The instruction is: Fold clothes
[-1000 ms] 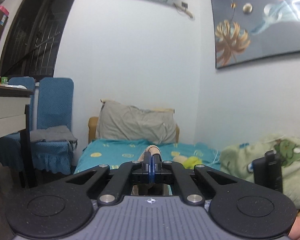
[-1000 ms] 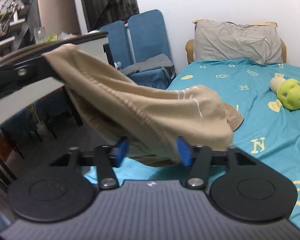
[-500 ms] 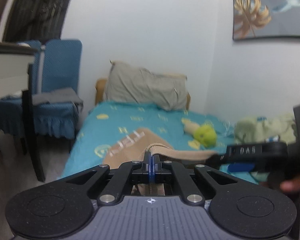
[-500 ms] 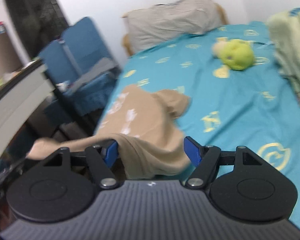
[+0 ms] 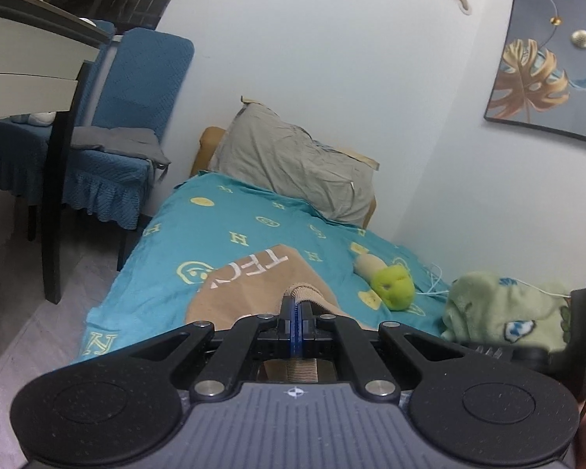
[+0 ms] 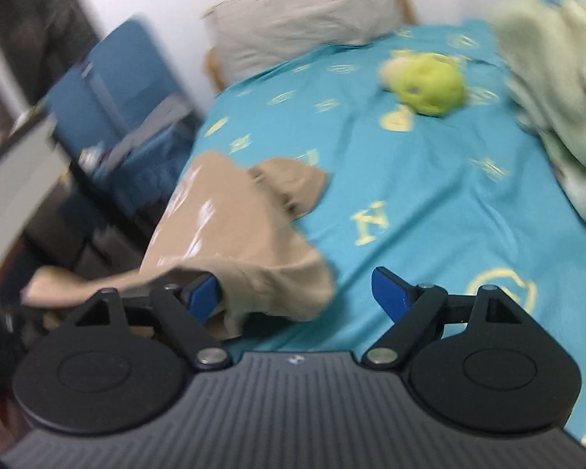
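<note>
A tan garment (image 5: pixel 250 281) with white letters lies spread on the teal bedsheet (image 5: pixel 222 230) near the bed's left edge. My left gripper (image 5: pixel 295 312) is shut on a ribbed tan edge of it, which runs back between the fingers. In the blurred right wrist view the same tan garment (image 6: pixel 234 226) lies on the sheet, with one corner drooping over the bed's edge. My right gripper (image 6: pixel 297 291) is opening wide. A garment corner lies loose between the jaws beside the left blue pad (image 6: pixel 205 293), and the right pad (image 6: pixel 386 289) is bare.
A grey pillow (image 5: pixel 293 168) leans at the head of the bed. A green plush toy (image 5: pixel 392 287) and a pale green blanket (image 5: pixel 504 308) lie to the right. Blue covered chairs (image 5: pixel 117 148) and a desk (image 5: pixel 31 78) stand left of the bed, above bare floor.
The garment has come down from hanging in the air onto the sheet. The right jaws have widened and let the cloth go. Both grippers have dipped toward the bed.
</note>
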A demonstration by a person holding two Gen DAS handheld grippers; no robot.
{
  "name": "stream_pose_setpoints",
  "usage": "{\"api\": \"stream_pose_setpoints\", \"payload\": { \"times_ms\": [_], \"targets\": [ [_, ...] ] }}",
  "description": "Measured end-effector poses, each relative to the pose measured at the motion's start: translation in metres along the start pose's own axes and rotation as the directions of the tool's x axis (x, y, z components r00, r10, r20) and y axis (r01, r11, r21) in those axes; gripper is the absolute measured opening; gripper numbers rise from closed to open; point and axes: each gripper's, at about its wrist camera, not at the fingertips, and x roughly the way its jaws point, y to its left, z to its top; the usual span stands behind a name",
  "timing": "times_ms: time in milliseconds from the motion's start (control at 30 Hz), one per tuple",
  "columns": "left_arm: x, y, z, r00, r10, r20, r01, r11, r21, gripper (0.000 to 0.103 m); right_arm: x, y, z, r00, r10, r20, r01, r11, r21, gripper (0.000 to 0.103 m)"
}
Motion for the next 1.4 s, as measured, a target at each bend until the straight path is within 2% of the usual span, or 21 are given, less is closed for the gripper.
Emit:
{"api": "stream_pose_setpoints", "payload": {
  "times_ms": [100,167,233,267,333,400,500,600,667,733,800,867,967,1067,1133,1267,1400],
  "targets": [
    [-0.002,-0.002,0.003,1.0,0.013,0.007,-0.013,1.0,0.005,0.001,0.018,0.018,-0.014,0.999,-0.02,-0.044,0.016,0.996,-0.089,0.083],
    [-0.004,-0.005,0.004,0.999,0.029,0.013,-0.029,1.0,0.011,0.001,0.03,0.028,-0.021,0.997,-0.058,-0.06,0.049,0.988,-0.147,0.072],
    [-0.005,-0.008,0.002,0.999,0.045,0.007,-0.045,0.999,0.022,0.001,0.035,0.034,-0.025,0.991,-0.13,-0.033,0.122,0.974,-0.191,0.047],
    [-0.005,-0.009,0.001,0.999,0.051,-0.002,-0.051,0.998,0.027,0.001,0.035,0.036,-0.026,0.987,-0.161,-0.005,0.157,0.967,-0.198,0.041],
    [-0.003,-0.01,-0.003,0.998,0.062,-0.027,-0.062,0.998,0.03,0.001,0.025,0.037,-0.026,0.982,-0.175,0.07,0.184,0.969,-0.164,0.022],
    [0.002,-0.014,-0.008,0.996,0.075,-0.053,-0.071,0.996,0.057,0.002,0.011,0.035,-0.02,0.98,-0.149,0.132,0.166,0.978,-0.126,0.014],
    [0.012,-0.016,-0.017,0.991,0.072,-0.114,-0.064,0.995,0.074,0.005,-0.008,0.028,-0.01,0.971,-0.105,0.216,0.124,0.989,-0.074,0.012],
    [0.023,-0.01,-0.029,0.984,0.058,-0.169,-0.055,0.998,0.023,0.014,-0.016,0.018,-0.001,0.972,-0.052,0.228,0.054,0.999,-0.005,0.012],
    [0.028,-0.011,-0.036,0.98,0.05,-0.195,-0.045,0.999,0.029,0.015,-0.018,0.014,0.003,0.974,-0.021,0.228,0.014,0.999,0.033,0.012],
    [0.033,-0.016,-0.042,0.978,0.051,-0.202,-0.04,0.997,0.059,0.032,-0.019,0.012,0.007,0.973,0.003,0.229,-0.016,0.998,0.057,0.012],
    [0.037,-0.023,-0.047,0.979,0.052,-0.199,-0.033,0.995,0.097,0.041,-0.022,0.012,0.009,0.972,0.027,0.234,-0.045,0.996,0.073,0.013],
    [0.043,-0.031,-0.054,0.977,0.065,-0.202,-0.036,0.989,0.142,0.045,-0.029,0.013,0.008,0.966,0.054,0.253,-0.076,0.994,0.081,0.013],
    [0.055,-0.035,-0.068,0.959,0.157,-0.238,-0.112,0.974,0.195,0.047,-0.035,0.016,0.008,0.952,0.076,0.295,-0.103,0.992,0.078,0.013],
    [0.062,-0.025,-0.075,0.924,0.273,-0.267,-0.226,0.954,0.195,0.051,-0.041,0.015,0.009,0.943,0.05,0.33,-0.085,0.992,0.092,0.013],
    [0.062,-0.015,-0.075,0.906,0.326,-0.269,-0.288,0.942,0.172,0.061,-0.042,0.012,0.01,0.938,0.018,0.345,-0.057,0.993,0.104,0.013],
    [0.044,-0.005,-0.057,0.916,0.371,-0.15,-0.361,0.928,0.09,0.063,-0.039,0.008,0.011,0.944,-0.034,0.327,-0.01,0.991,0.133,0.014],
    [0.022,-0.004,-0.036,0.913,0.409,-0.009,-0.408,0.912,0.044,0.067,-0.023,0.008,0.009,0.962,-0.095,0.255,0.076,0.994,0.083,0.016]
  ]
}}
